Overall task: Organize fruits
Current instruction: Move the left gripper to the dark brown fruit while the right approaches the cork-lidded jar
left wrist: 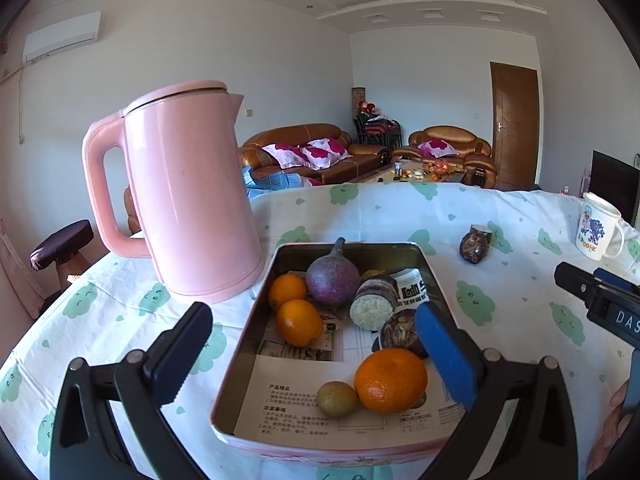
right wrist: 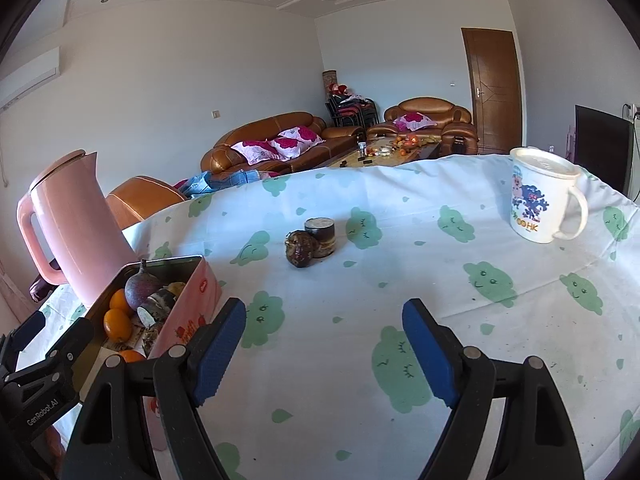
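A pink tin box (left wrist: 256, 300) lined with paper holds several fruits: small oranges (left wrist: 298, 322), a large orange (left wrist: 390, 380), a purple round fruit (left wrist: 333, 278), a cut dark piece (left wrist: 374, 300) and a small green-brown fruit (left wrist: 337, 399). My left gripper (left wrist: 316, 354) is open and empty just above the box's near end. A dark wrinkled fruit (right wrist: 301, 249) and a cut dark piece (right wrist: 322, 236) lie on the tablecloth beyond my right gripper (right wrist: 324, 348), which is open and empty. The box also shows in the right wrist view (right wrist: 188, 304).
A pink kettle (left wrist: 188, 196) stands left of the box. A white printed mug (right wrist: 538, 196) stands at the far right of the table. The tablecloth (right wrist: 360, 360) is white with green clouds. Sofas and a coffee table lie beyond the table's far edge.
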Action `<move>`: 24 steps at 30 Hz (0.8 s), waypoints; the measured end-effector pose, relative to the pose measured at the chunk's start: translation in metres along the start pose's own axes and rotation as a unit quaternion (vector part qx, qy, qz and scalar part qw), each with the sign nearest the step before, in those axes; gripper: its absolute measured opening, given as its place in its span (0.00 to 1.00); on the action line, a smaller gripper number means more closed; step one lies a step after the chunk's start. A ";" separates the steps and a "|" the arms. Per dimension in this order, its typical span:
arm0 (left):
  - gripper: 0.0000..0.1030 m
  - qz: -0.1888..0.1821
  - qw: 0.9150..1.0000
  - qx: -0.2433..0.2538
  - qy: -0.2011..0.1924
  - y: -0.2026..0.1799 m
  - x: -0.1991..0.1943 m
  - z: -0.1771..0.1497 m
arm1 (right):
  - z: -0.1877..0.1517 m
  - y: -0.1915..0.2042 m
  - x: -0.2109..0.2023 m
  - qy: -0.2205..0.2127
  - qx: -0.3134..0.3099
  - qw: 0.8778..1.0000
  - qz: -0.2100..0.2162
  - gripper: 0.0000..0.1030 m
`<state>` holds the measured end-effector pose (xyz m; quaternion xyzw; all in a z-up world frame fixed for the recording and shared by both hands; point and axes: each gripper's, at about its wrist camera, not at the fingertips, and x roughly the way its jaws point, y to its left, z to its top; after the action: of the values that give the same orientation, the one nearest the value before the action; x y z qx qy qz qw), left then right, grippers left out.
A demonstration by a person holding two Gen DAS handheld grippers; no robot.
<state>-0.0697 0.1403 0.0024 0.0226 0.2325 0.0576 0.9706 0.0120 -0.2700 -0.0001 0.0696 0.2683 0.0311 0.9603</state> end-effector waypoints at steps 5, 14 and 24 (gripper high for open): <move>1.00 -0.013 1.000 0.008 0.005 -0.014 -0.005 -0.001 | 0.001 -0.018 -0.007 -0.001 -0.005 1.000 -0.016 0.79; 1.00 -0.029 0.999 0.026 0.028 -0.048 -0.007 -0.003 | 0.003 -0.043 -0.013 0.004 -0.016 0.999 -0.036 0.79; 1.00 -0.038 0.996 0.066 0.041 -0.101 -0.002 0.005 | 0.009 -0.075 -0.014 0.010 -0.036 0.997 -0.072 0.79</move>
<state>-0.0590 0.0395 0.0010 0.0754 0.2760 0.0065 0.9582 0.0068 -0.3469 0.0032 0.0153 0.2810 -0.0279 0.9592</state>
